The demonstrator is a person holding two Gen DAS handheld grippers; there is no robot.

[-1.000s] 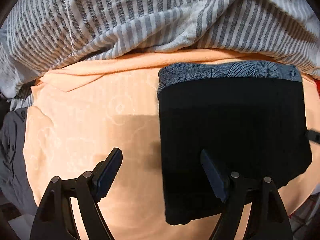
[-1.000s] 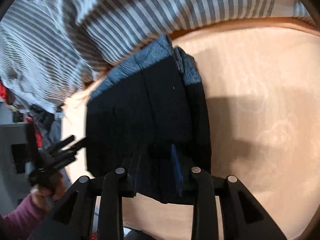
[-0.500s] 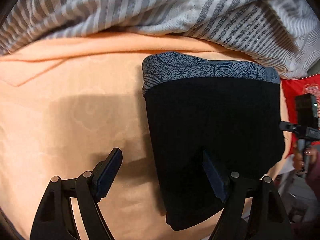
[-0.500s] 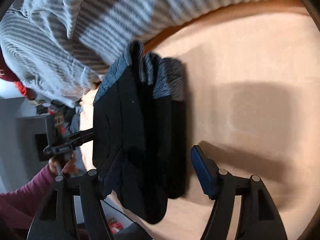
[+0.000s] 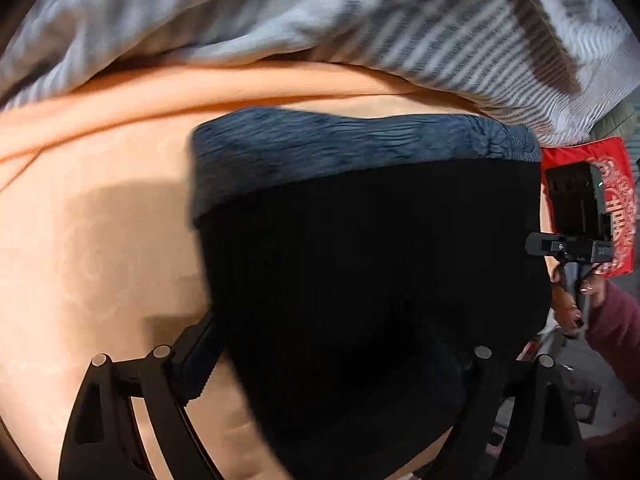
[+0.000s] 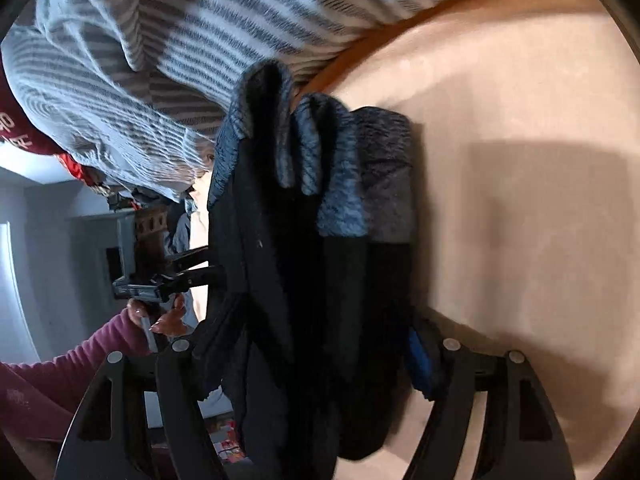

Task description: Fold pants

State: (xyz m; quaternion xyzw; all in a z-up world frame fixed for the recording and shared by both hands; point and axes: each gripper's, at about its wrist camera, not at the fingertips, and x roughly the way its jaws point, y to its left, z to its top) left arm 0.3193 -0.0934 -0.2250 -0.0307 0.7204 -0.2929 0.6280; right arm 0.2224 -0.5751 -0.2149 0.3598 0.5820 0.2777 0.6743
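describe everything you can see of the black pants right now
The black pants are a folded bundle of dark, soft-looking fabric with a blue-grey patterned waistband at the far end. In the right wrist view they show several stacked layers. They lie on the orange sheet, just in front of the striped blanket. The left gripper and right gripper each straddle the near end, fingers wide apart.

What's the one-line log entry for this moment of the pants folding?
pants: folded, on orange sheet | left gripper: open, straddling pants | right gripper: open, straddling pants | striped blanket: behind
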